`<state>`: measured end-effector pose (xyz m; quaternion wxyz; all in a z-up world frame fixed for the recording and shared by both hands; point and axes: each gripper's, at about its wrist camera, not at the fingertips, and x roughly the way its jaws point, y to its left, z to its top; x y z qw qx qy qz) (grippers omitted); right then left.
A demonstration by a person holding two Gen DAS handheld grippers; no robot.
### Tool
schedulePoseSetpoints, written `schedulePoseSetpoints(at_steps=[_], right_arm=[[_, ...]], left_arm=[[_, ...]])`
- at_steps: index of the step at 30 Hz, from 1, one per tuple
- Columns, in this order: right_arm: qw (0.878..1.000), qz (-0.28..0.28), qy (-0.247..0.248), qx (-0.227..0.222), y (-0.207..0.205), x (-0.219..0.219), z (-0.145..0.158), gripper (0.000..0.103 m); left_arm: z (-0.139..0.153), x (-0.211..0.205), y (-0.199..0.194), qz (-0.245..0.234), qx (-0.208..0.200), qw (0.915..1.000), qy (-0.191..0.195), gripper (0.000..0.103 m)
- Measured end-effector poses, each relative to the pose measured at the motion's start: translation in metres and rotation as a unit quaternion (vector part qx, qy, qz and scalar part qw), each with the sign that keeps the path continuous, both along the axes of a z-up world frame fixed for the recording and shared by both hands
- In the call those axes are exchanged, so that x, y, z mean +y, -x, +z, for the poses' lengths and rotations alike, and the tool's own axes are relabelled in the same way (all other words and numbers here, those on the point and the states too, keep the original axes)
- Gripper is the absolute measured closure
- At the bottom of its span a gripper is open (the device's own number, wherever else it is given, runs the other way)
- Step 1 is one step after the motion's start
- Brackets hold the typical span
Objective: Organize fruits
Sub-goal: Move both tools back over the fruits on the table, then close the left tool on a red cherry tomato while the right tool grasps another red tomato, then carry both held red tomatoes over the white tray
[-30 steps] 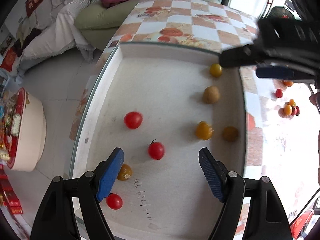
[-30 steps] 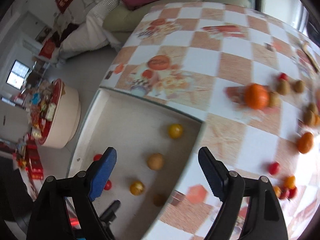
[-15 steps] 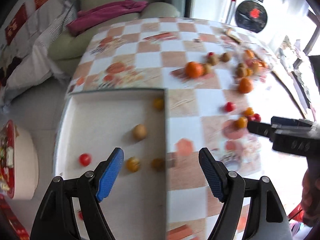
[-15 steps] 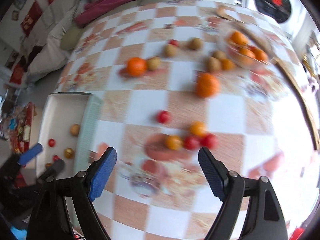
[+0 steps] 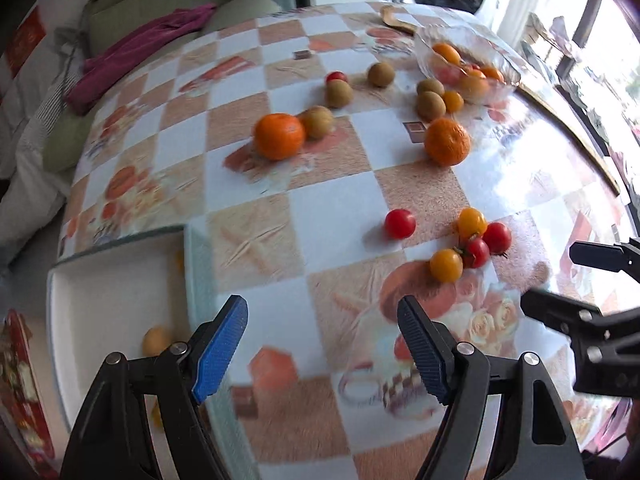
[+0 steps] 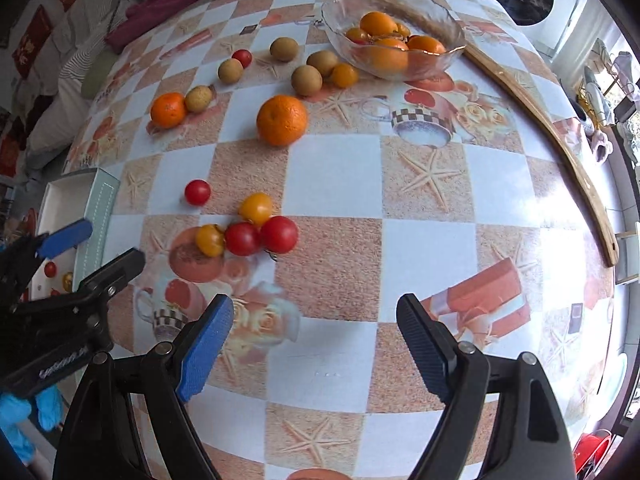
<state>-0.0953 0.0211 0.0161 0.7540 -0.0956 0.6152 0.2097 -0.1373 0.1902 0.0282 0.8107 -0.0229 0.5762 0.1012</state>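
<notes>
Loose fruit lies on the checked tabletop. A cluster of red and yellow cherry tomatoes (image 6: 248, 232) sits near the middle, also in the left wrist view (image 5: 472, 244). A lone red tomato (image 6: 197, 192) lies beside it. Two oranges (image 6: 282, 120) (image 6: 168, 109) and several brown kiwis (image 6: 306, 79) lie further back. A glass bowl (image 6: 448, 28) holds oranges. A white tray (image 5: 100, 300) at the table's left edge holds small fruits. My left gripper (image 5: 322, 344) is open and empty above the tray's right rim. My right gripper (image 6: 310, 344) is open and empty, nearer than the tomato cluster.
A long wooden stick (image 6: 560, 140) lies along the table's right side. A sofa with a magenta cloth (image 5: 132, 52) stands beyond the far left edge. A round red-topped box (image 5: 20, 380) sits on the floor left of the tray.
Both grippers swung right, away from the tray and toward the loose fruit on the table. Both stayed open and empty.
</notes>
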Motion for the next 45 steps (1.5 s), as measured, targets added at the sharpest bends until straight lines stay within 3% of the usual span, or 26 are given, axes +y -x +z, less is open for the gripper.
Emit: schedulePoseSetpoints(at_steps=[3, 5, 8, 21, 27, 30, 32, 45], right_arm=[[1.0, 0.01, -0.001, -0.001, -0.001, -0.002, -0.004, 0.022], [1.0, 0.02, -0.005, 0.002, -0.001, -0.002, -0.007, 0.036], [0.999, 0.034, -0.01, 0.007, -0.002, 0.0, -0.013, 0.043], [0.994, 0.102, -0.033, -0.023, -0.011, 0.02, -0.014, 0.049], [0.991, 0.126, -0.036, -0.035, -0.017, 0.031, -0.015, 0.072], [0.991, 0.119, -0.048, -0.027, -0.021, 0.032, -0.017, 0.079], [0.992, 0.107, -0.055, -0.02, -0.024, 0.028, -0.017, 0.079], [0.997, 0.04, -0.066, 0.007, -0.017, -0.002, -0.005, 0.079]], left_arm=[[-0.009, -0.002, -0.013, -0.013, -0.003, 0.9999, 0.003, 0.025], [-0.013, -0.002, -0.02, -0.017, -0.003, 0.9998, 0.008, 0.025], [-0.018, -0.002, -0.029, -0.017, -0.002, 0.9997, 0.019, 0.025], [-0.027, -0.004, -0.062, -0.009, -0.008, 0.9995, 0.029, 0.025], [-0.023, -0.01, -0.065, -0.016, -0.009, 0.9993, 0.033, 0.047], [-0.021, -0.015, -0.064, -0.02, -0.009, 0.9991, 0.035, 0.064], [-0.02, -0.018, -0.064, -0.024, -0.009, 0.999, 0.037, 0.083], [0.002, -0.012, -0.031, 0.006, -0.02, 0.9968, 0.078, 0.083]])
